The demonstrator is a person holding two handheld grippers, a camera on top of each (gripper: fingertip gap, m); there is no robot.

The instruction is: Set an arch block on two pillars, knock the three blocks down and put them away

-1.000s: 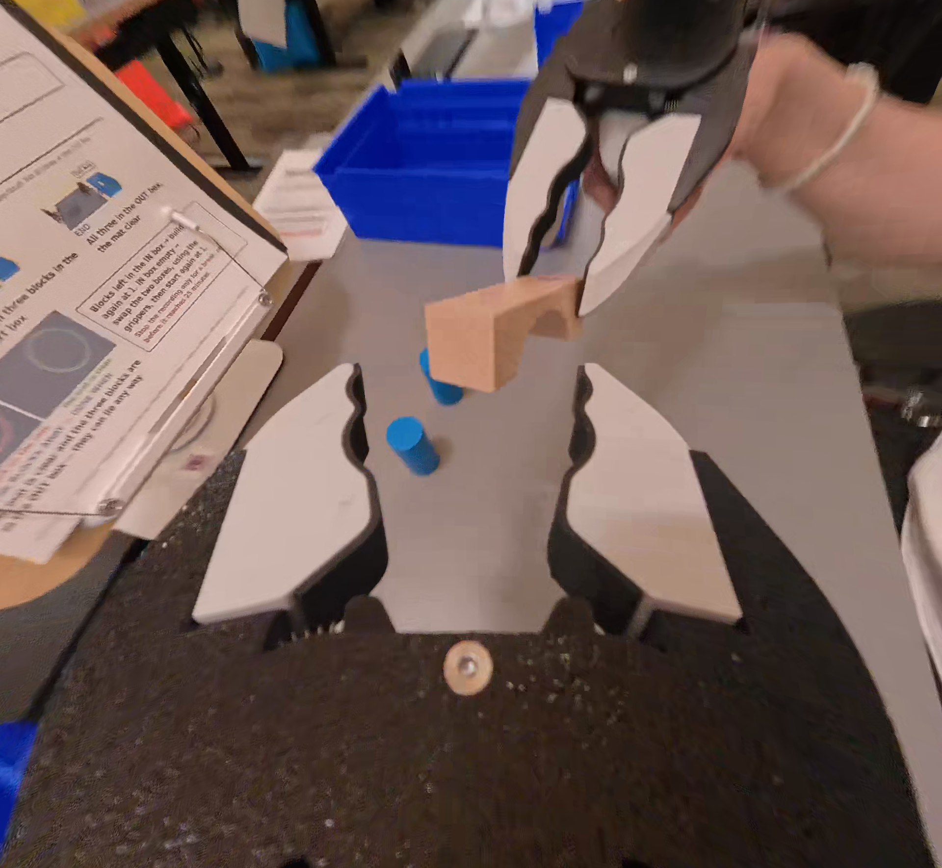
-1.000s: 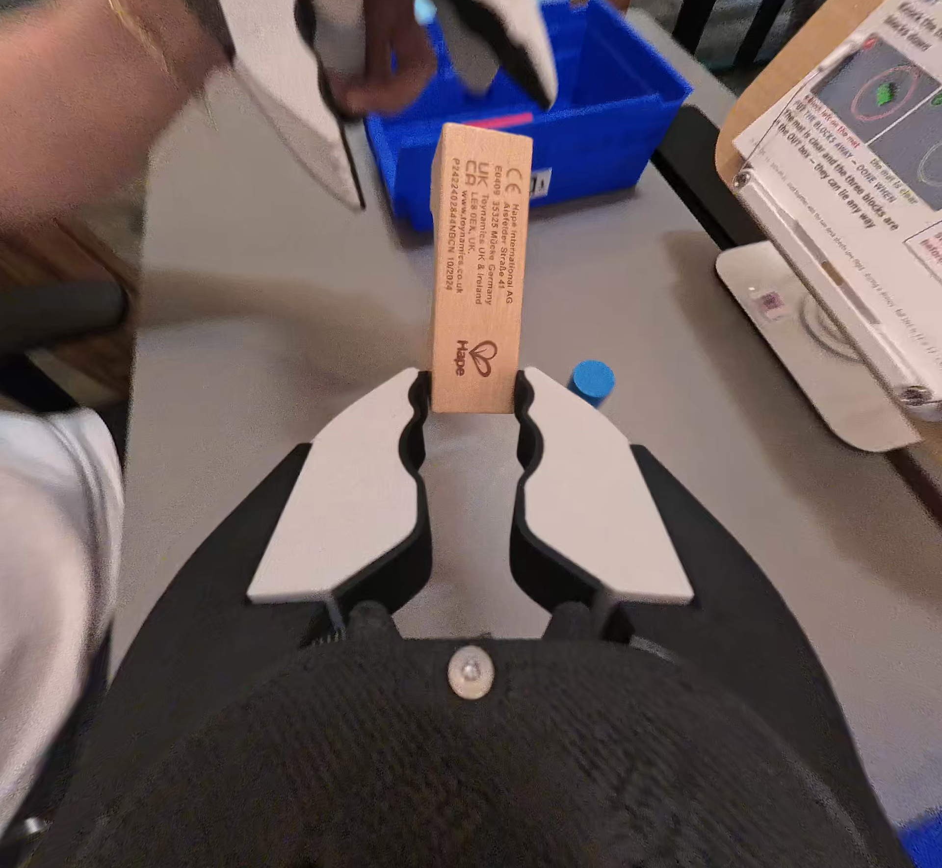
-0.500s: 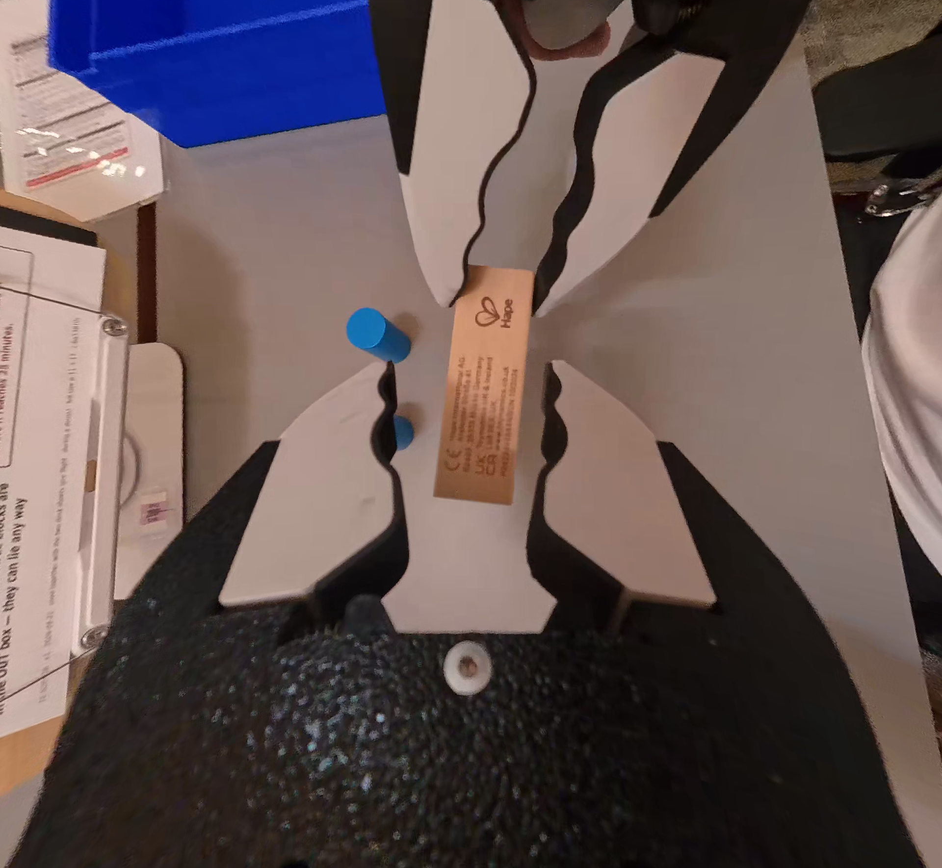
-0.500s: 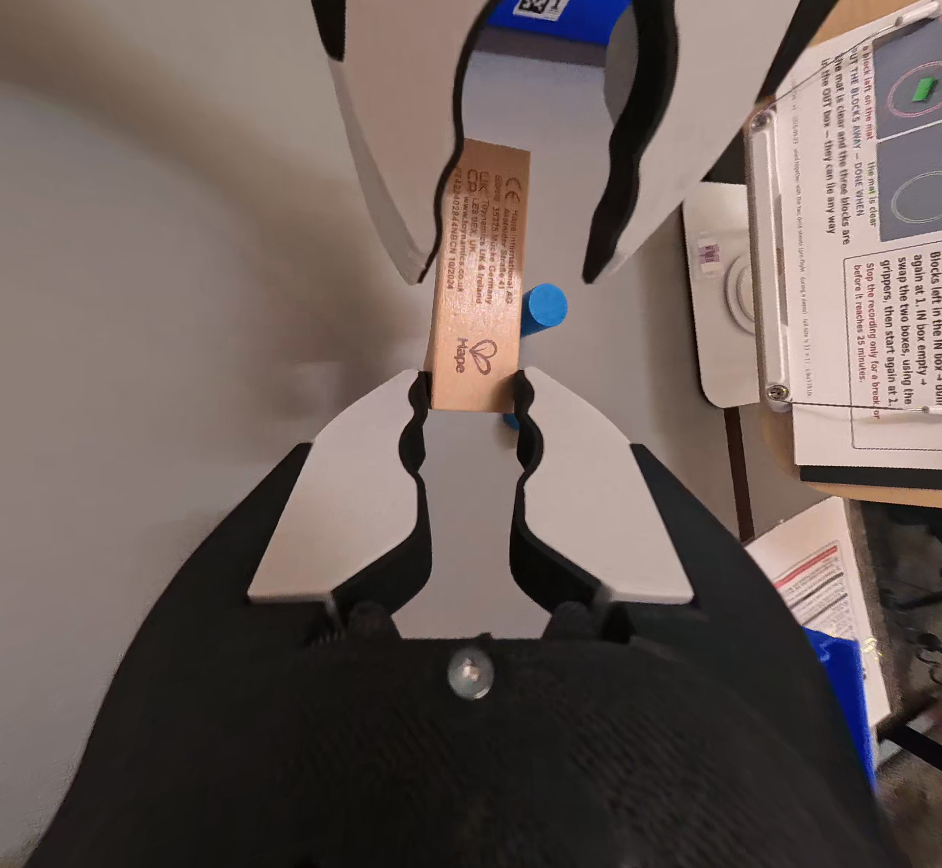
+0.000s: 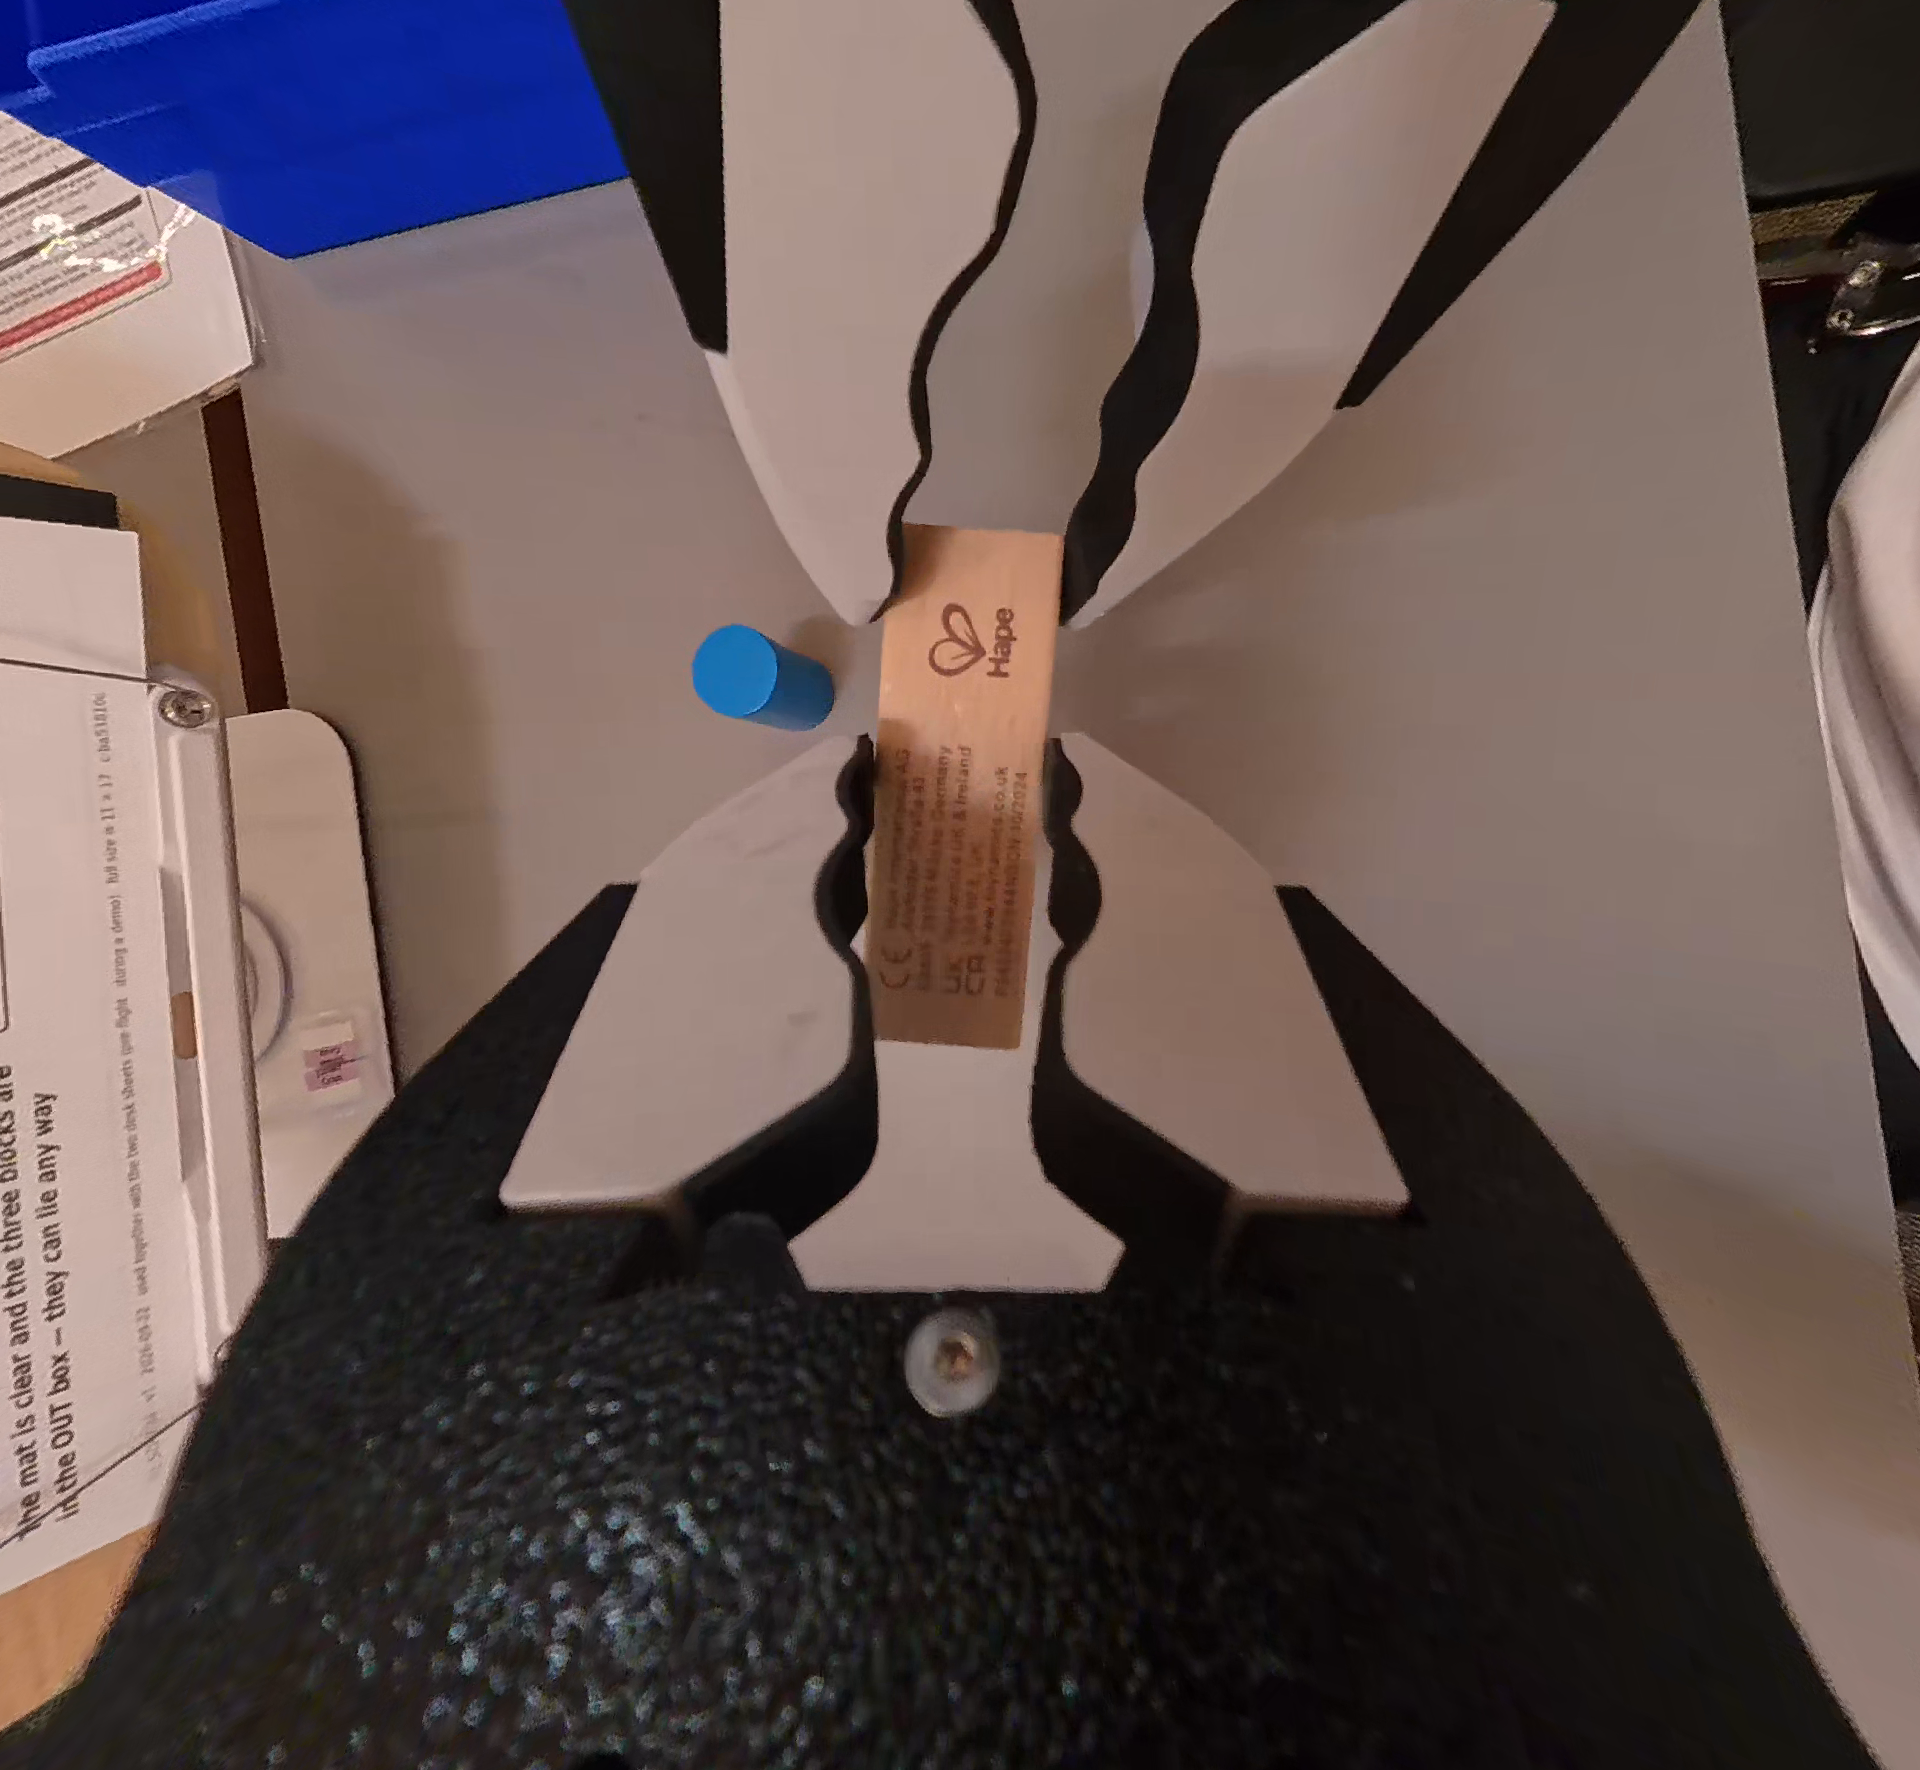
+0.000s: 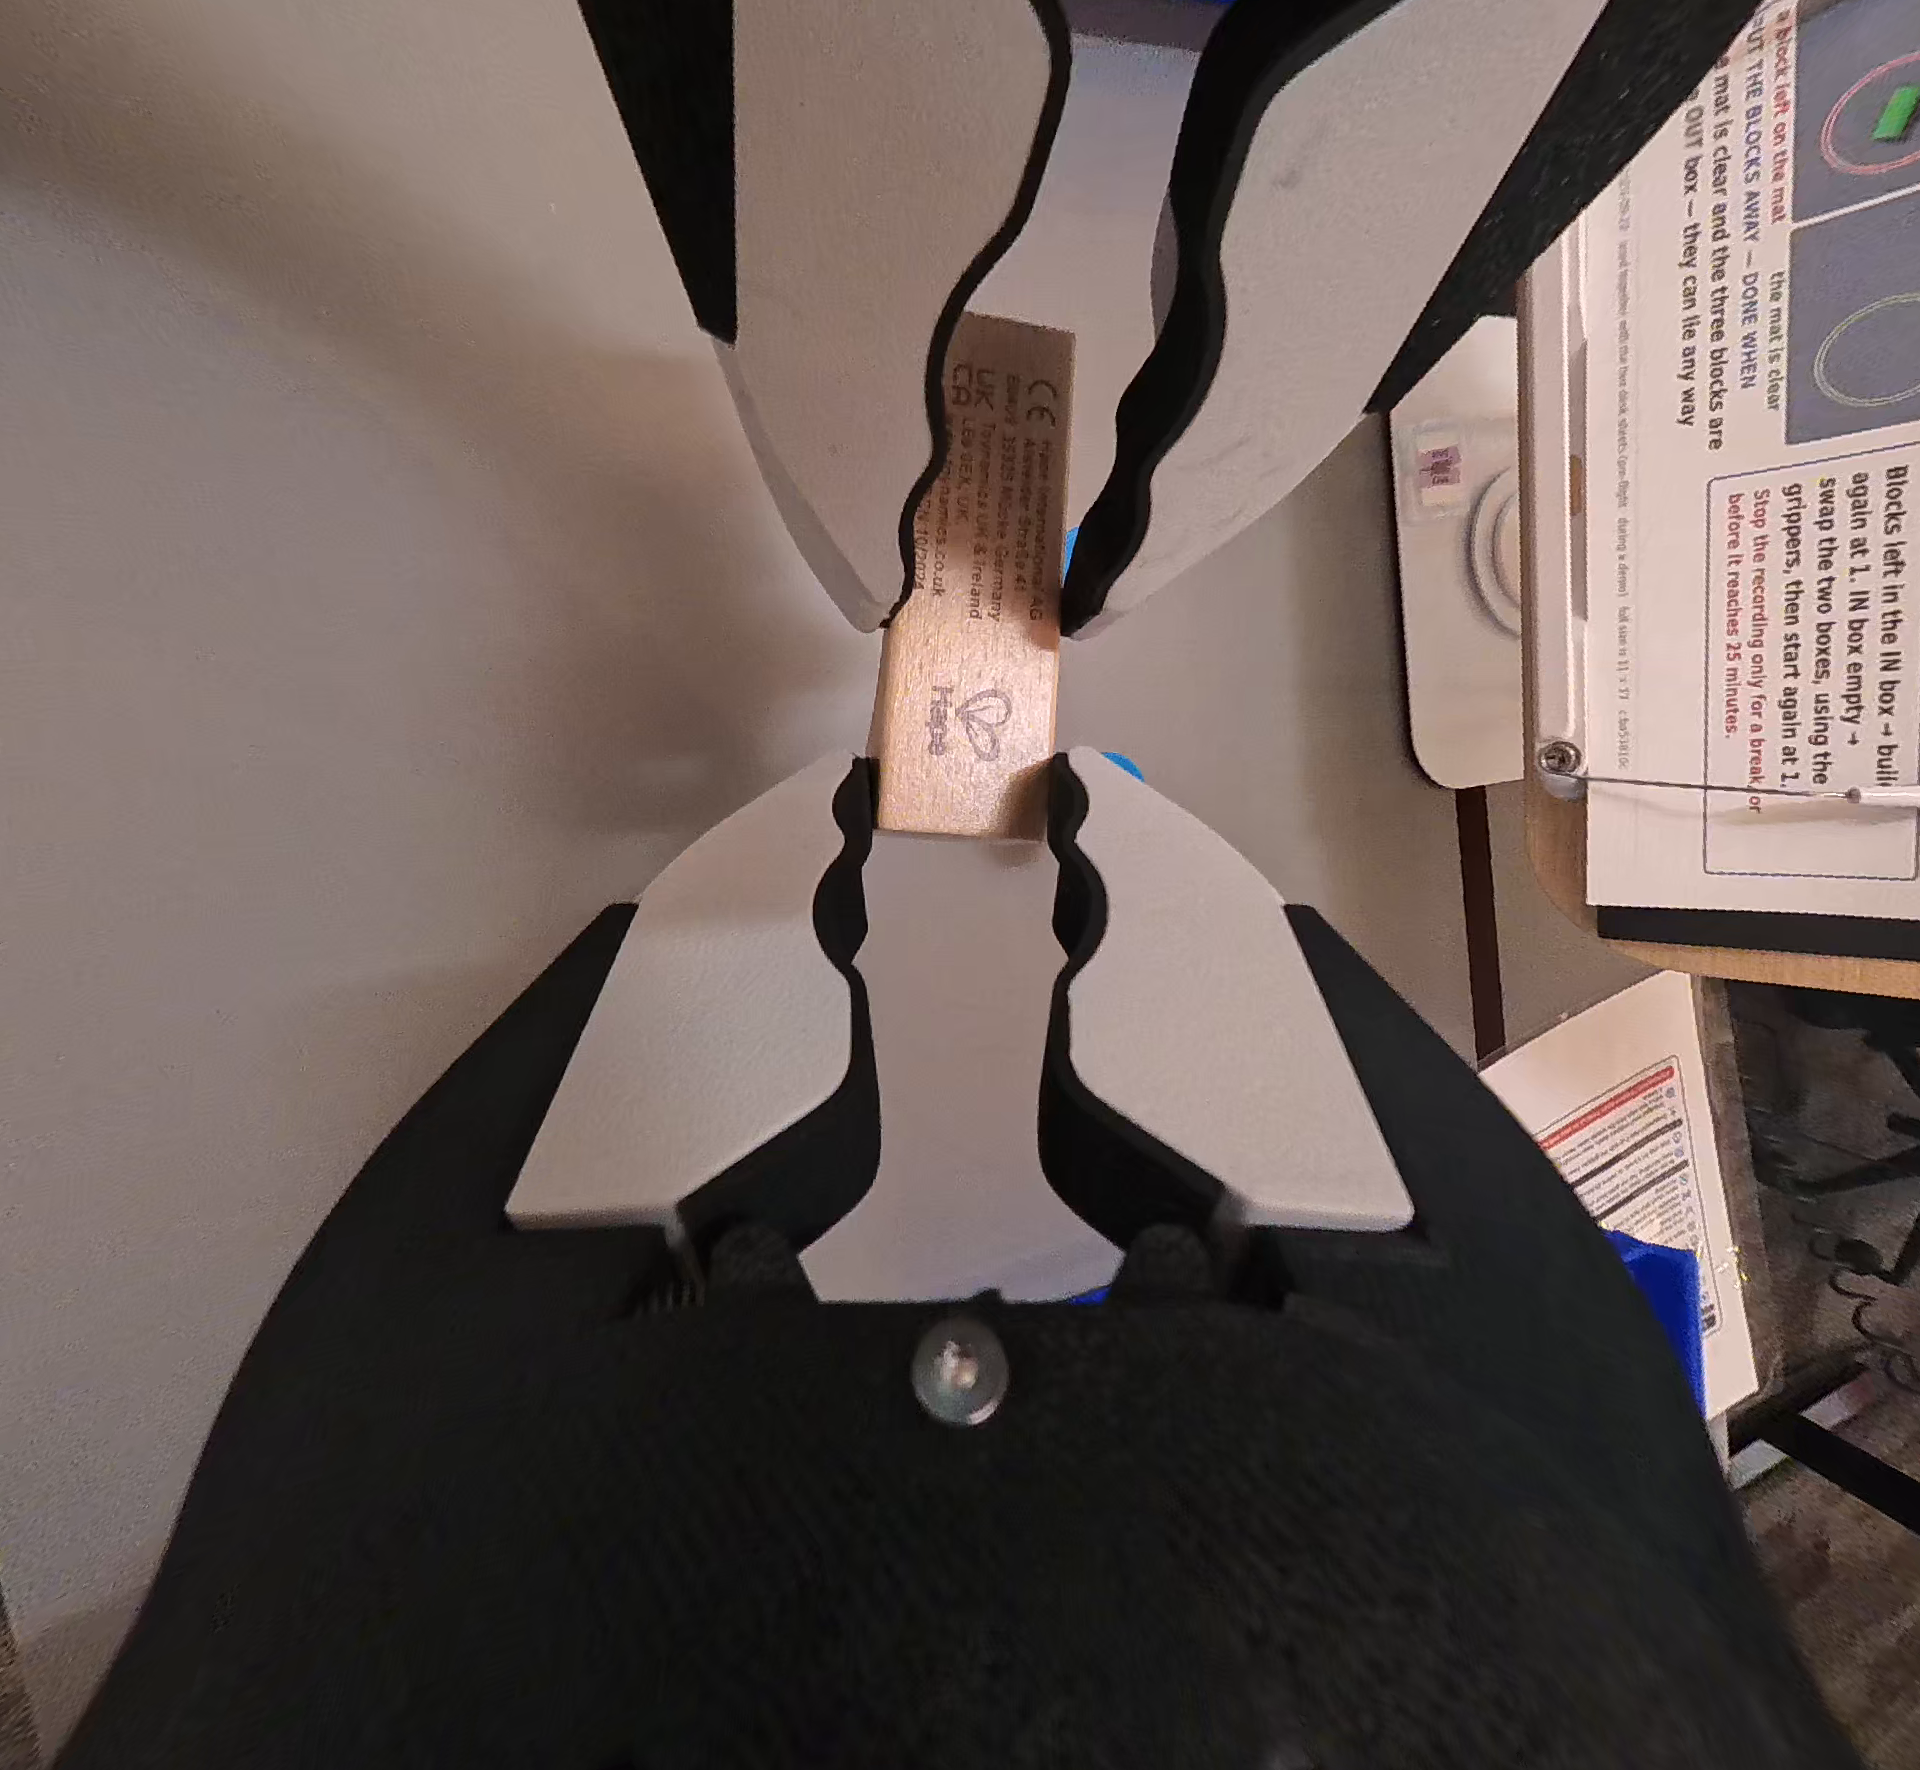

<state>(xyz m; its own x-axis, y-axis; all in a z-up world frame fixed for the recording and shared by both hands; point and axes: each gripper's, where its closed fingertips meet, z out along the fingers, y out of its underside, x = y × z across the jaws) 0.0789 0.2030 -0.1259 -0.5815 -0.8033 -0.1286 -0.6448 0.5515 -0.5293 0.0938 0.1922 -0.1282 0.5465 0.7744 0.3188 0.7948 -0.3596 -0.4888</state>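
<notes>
Pale wooden block (image 5: 961,785), printed face up, pinched at both ends.

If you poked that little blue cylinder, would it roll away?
Probably. The blue cylinder seems to lie on its round side on the smooth grey table, so a sideways nudge would likely roll it. It looks solid and stiff, probably light.

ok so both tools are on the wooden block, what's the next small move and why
Probably squeeze the left tool firmly shut on the flat rectangular light wooden block. The right tool clamps the block's logo end, while the left one flanks the other end and firm contact there is unclear, so that grip looks unconfirmed.
</notes>
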